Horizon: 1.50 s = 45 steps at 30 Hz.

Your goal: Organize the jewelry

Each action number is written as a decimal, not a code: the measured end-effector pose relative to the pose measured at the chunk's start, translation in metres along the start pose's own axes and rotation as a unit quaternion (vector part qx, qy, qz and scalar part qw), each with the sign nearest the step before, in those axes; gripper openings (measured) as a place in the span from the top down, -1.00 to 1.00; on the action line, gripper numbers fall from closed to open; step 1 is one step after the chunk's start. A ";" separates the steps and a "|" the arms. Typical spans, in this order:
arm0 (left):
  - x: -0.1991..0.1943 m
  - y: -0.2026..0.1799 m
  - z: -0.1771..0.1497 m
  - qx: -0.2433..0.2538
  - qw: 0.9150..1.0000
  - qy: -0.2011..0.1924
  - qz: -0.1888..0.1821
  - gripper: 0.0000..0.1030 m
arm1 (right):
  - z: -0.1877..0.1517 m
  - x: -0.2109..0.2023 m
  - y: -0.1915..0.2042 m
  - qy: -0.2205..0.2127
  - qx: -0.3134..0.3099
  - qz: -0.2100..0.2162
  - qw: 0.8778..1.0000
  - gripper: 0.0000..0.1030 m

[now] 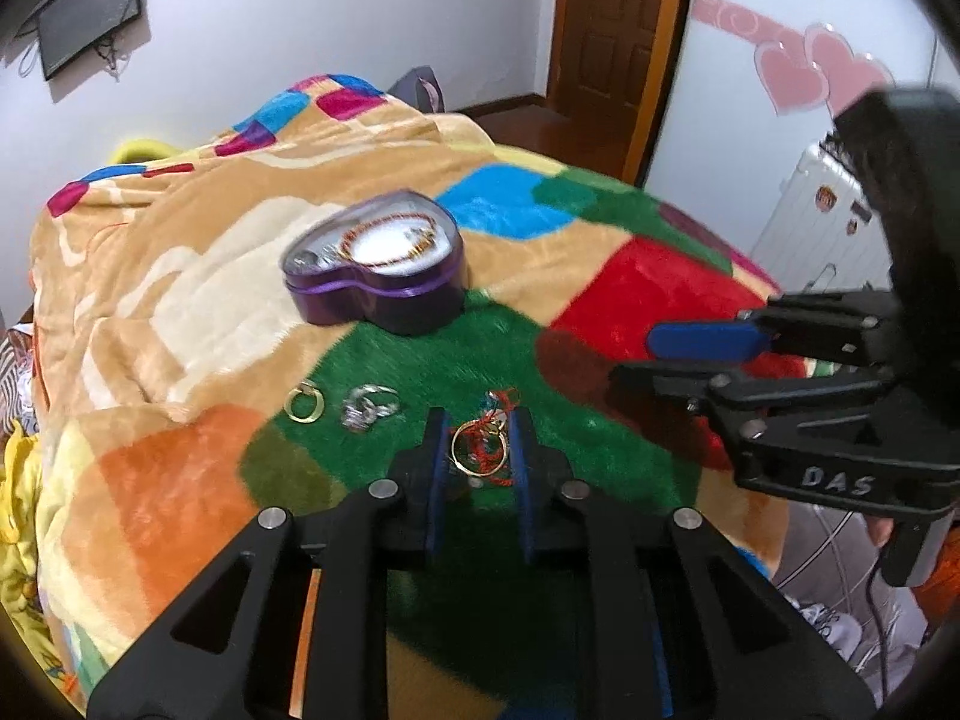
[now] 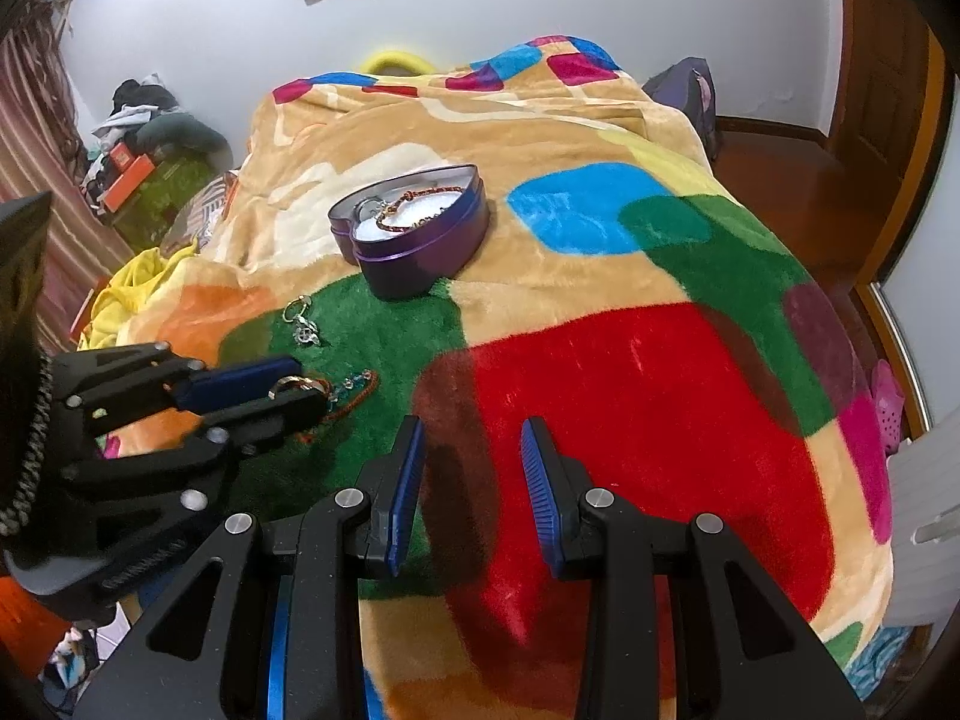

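A purple heart-shaped tin [image 1: 384, 276] stands open on the blanket, with a beaded bracelet [image 1: 390, 240] on its white lining; it also shows in the right wrist view [image 2: 420, 228]. My left gripper [image 1: 479, 438] is open, its fingers either side of a gold ring with red cord [image 1: 480, 447] on the green patch. In the right wrist view my left gripper [image 2: 300, 387] reaches that ring [image 2: 300, 384]. A silver piece [image 1: 367, 407] and a gold ring [image 1: 305, 403] lie to the left. My right gripper [image 2: 471, 462] is open and empty over the red patch.
The jewelry lies on a bed with a patchwork blanket [image 1: 630, 294]. A wooden door [image 1: 612, 24] and bare floor are beyond the bed. Clutter and boxes [image 2: 144, 168] stand at the bed's far left side.
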<state>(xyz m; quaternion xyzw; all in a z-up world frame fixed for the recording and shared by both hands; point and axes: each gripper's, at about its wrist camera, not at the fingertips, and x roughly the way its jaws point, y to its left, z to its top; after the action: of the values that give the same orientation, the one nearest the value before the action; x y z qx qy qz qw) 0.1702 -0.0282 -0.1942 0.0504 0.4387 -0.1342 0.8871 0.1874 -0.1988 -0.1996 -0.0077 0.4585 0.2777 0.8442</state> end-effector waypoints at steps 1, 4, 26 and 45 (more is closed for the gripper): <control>-0.005 0.004 0.001 -0.005 1.000 -0.007 0.000 0.63 | 0.001 0.000 0.002 0.000 -0.002 0.001 1.000 0.41; -0.019 0.016 0.002 -0.021 1.000 -0.023 0.004 0.63 | 0.005 0.002 0.011 -0.001 -0.015 0.004 1.000 0.41; -0.036 0.060 -0.024 -0.080 0.996 -0.028 0.015 0.63 | 0.004 0.044 0.062 0.026 -0.091 0.004 0.996 0.29; -0.036 0.053 -0.003 -0.071 0.996 -0.043 0.015 0.64 | 0.017 0.020 0.059 -0.031 -0.092 -0.002 0.995 0.86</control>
<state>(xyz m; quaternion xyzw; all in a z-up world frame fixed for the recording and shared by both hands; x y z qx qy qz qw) 0.1618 0.0301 -0.1692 -0.0120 0.4081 -0.0912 0.9083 0.1804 -0.1352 -0.1910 -0.0774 0.4046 0.3172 0.8542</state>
